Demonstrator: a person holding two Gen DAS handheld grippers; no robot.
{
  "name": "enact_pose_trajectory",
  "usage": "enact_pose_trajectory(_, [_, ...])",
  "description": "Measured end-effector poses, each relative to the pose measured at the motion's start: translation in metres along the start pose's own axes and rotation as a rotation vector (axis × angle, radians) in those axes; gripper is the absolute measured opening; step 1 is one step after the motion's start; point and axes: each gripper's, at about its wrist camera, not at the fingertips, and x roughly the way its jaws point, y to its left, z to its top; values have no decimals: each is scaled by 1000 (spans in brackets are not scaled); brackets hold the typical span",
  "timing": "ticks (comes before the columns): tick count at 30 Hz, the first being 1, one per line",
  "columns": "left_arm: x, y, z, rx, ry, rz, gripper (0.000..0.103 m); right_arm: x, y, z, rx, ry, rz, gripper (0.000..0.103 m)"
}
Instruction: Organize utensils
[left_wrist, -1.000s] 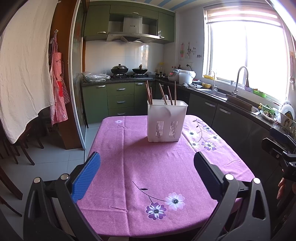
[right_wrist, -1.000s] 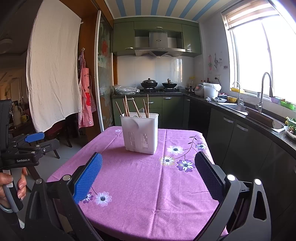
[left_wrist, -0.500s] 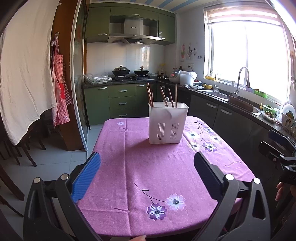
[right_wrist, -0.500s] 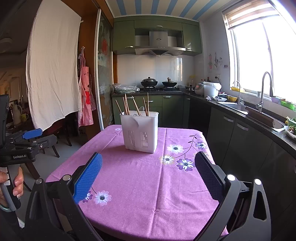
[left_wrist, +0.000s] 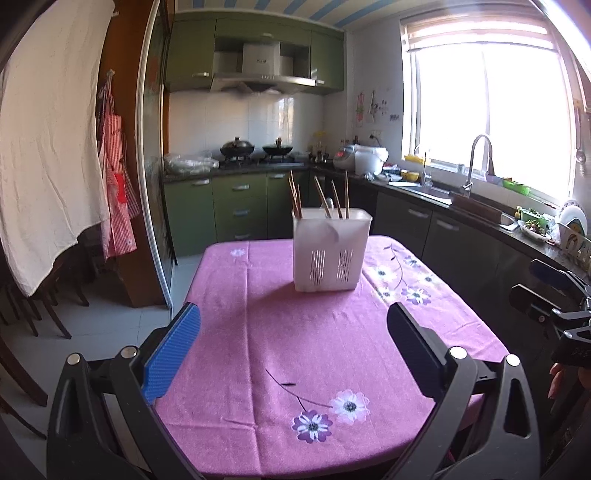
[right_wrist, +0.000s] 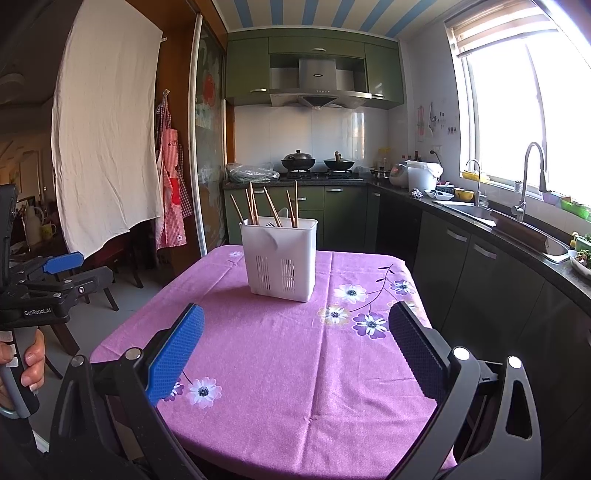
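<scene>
A white slotted utensil holder (left_wrist: 330, 249) stands upright near the far end of the table with the purple flowered cloth (left_wrist: 314, 343); it also shows in the right wrist view (right_wrist: 279, 257). Several wooden chopsticks (left_wrist: 320, 195) and a pale spoon stick up out of it; the chopsticks also show in the right wrist view (right_wrist: 271, 208). My left gripper (left_wrist: 293, 321) is open and empty above the table's near end. My right gripper (right_wrist: 295, 325) is open and empty, well short of the holder.
Green kitchen cabinets and a stove with two pans (right_wrist: 317, 162) stand behind the table. A dark counter with a sink and tap (right_wrist: 524, 199) runs along the right. Chairs (left_wrist: 33, 310) and a hanging white cloth (left_wrist: 48, 147) are on the left.
Both grippers have drawn back a little and tilted up, so the holder looks slightly farther away. Both stay open and empty.
</scene>
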Motion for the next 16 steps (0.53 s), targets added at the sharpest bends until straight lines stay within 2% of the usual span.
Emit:
enact_pose_trajectory(6, [0,-3,1,21,-10,17,96,1,0,0,0,2,0,99])
enact_pose_trajectory(16, [26,5,-2,-3,67,11,96,7,-3,-4,6,15,-3,99])
